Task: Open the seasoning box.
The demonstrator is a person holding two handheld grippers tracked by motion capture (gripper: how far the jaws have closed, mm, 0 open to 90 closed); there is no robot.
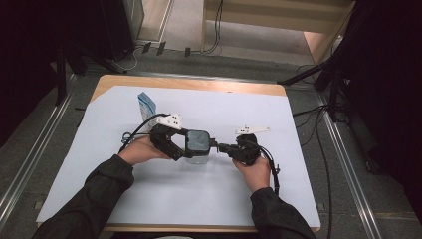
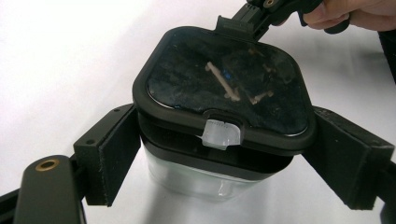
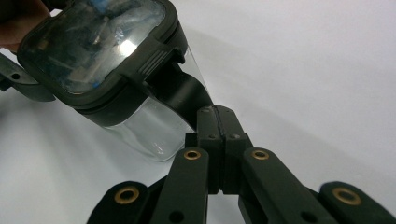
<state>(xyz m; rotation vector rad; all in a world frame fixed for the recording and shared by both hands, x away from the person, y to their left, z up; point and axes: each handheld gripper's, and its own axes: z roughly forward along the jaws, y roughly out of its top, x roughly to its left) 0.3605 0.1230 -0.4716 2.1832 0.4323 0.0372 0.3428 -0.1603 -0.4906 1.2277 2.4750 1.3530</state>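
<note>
A clear square container [image 1: 197,158] with a dark lid [image 1: 197,141] stands on the white sheet near the table's middle. My left gripper [image 1: 191,149] is shut on the container. In the left gripper view its two pads [image 2: 114,154] press the clear body [image 2: 196,179] from both sides, below the lid [image 2: 226,84] and its white tab [image 2: 219,134]. My right gripper [image 1: 221,147] comes from the right and is shut on the lid's dark side latch [image 3: 187,95]. Its closed fingertips [image 3: 211,122] pinch that flap, with the lid [image 3: 98,42] tilted above.
A blue and white carton [image 1: 146,105] stands upright behind the left hand. The white sheet [image 1: 249,107] covers most of the wooden table [image 1: 199,83]. Cables [image 1: 318,149] and dark stand legs [image 1: 308,74] lie on the floor to the right.
</note>
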